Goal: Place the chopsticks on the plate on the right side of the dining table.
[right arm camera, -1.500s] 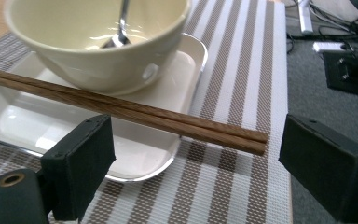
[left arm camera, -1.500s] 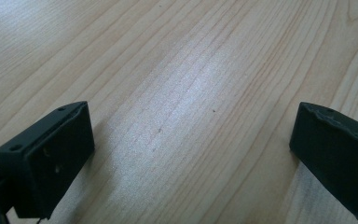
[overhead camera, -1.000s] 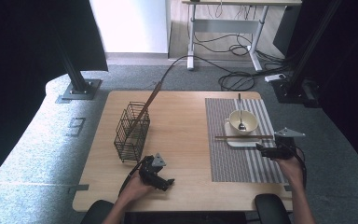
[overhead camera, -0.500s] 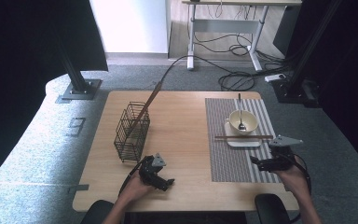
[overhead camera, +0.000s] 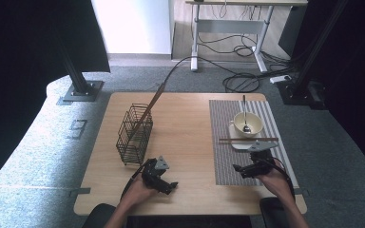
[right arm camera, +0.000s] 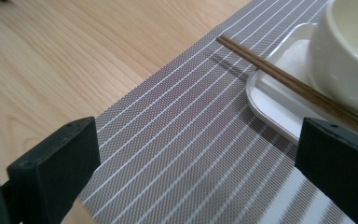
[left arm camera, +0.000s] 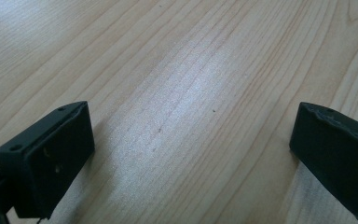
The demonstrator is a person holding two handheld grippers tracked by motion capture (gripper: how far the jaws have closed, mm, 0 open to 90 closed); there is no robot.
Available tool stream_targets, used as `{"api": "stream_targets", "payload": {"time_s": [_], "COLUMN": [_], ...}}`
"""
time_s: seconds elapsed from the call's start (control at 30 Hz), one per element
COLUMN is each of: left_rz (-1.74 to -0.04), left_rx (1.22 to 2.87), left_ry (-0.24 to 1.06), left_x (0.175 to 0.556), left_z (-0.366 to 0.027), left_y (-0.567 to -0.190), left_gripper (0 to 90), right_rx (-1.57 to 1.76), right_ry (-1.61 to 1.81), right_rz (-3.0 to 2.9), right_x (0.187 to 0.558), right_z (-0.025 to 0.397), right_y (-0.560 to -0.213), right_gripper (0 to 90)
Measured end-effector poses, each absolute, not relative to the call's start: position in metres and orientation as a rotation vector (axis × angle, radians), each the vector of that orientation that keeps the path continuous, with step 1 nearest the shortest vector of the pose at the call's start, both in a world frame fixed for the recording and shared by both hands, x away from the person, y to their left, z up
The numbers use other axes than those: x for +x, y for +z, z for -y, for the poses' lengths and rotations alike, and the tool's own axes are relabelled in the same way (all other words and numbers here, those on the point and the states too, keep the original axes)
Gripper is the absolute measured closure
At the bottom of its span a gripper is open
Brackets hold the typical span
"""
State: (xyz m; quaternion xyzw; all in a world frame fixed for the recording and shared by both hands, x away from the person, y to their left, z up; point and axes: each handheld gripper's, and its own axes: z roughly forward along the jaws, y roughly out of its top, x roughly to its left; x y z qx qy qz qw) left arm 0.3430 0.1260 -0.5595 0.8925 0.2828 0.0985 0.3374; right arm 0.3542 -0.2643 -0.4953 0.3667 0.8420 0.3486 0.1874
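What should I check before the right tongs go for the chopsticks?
1. Right tongs open: ok, jaws wide apart.
2. Chopsticks reachable: ok, resting across the white tray with the tip over the striped placemat.
3. Bowl clearance: not ok, it sits right behind the chopsticks.
4. Left tongs out of the way: ok, open over bare table.
5. Spoon stable in the bowl: cannot tell.

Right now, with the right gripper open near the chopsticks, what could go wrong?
1. The chopsticks lie across the tray rim, overhanging the mat; a nudge from the right gripper could roll them off.
2. The bowl with its spoon sits right behind them; a deep reach might knock it.
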Motion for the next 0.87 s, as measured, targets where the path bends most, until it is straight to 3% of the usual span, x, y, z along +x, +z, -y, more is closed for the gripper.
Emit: {"api": "stream_targets", "payload": {"time_s": [0.43,0.87], "left_rz": [-0.738,-0.738], "left_rx": [2.325,2.325], "left_ry": [0.256,0.256], "left_x": [0.343,0.343], "left_z": [-0.126,-0.126], "left_y": [-0.559,-0.56], "left_gripper": [0.0,0.0], "right_rx": [1.091,1.164], "right_ry": [0.923,0.979], "right_rz": [-2.384,-2.348], "right_x": [0.38,0.383], "right_z": [0.252,0.258], "right_y": [-0.55,-0.563], "right_gripper": [0.0,0.0]}}
